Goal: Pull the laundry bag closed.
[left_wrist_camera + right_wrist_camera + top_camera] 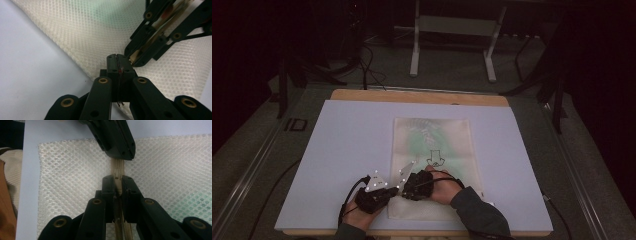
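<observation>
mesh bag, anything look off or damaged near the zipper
Nothing stands out. The mesh bag lies flat and square on the white board, with no tear visible. Both grippers, left and right, are shut near its zipper at the near edge.

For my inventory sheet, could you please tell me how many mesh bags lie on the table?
1. A single flat cream-white mesh bag with a zipper lies on the pale sheet, near its middle; both claws grip at its near edge. Nothing else looks hidden.
</observation>
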A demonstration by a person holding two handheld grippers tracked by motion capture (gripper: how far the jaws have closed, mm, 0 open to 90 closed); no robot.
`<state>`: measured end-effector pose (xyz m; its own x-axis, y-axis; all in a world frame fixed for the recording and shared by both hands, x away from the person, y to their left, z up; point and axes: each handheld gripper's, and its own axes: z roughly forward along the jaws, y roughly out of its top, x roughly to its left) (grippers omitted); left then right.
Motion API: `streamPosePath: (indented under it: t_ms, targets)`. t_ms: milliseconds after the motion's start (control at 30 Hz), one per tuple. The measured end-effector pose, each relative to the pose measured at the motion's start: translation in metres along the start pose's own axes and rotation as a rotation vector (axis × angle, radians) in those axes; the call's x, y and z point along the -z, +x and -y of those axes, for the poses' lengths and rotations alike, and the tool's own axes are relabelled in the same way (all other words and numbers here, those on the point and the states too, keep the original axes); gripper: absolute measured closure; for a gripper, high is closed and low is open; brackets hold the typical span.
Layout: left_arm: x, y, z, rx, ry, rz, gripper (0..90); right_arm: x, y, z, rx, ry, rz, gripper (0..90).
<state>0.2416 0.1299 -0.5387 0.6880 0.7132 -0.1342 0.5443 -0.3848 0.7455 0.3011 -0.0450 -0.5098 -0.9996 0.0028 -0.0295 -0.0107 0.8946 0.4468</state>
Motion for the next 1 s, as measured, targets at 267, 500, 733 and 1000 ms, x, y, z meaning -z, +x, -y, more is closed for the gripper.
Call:
streamPosePath:
  t_ms: [267,500,733,1000]
  targets:
    - [-0.0010,-0.0014,0.0000,-0.026,0.015,-0.033,89.2,0.0004,0.0006,-0.0014,0.009,0.012,0.003,82.2]
    - [-0.0019,-0.0009,0.0005,-0.018,0.012,-0.035,89.3,0.0029,0.0019,-0.0010,0.023,0.038,0.005,82.2]
    - [-0.0019,-0.0003,0.0007,-0.014,0.011,-0.032,89.3,0.0058,0.0021,0.0024,0.027,0.051,0.005,82.2]
    - [-0.0018,0.0003,0.0008,-0.010,0.011,-0.028,89.3,0.0098,0.0021,0.0067,0.030,0.074,0.002,82.3]
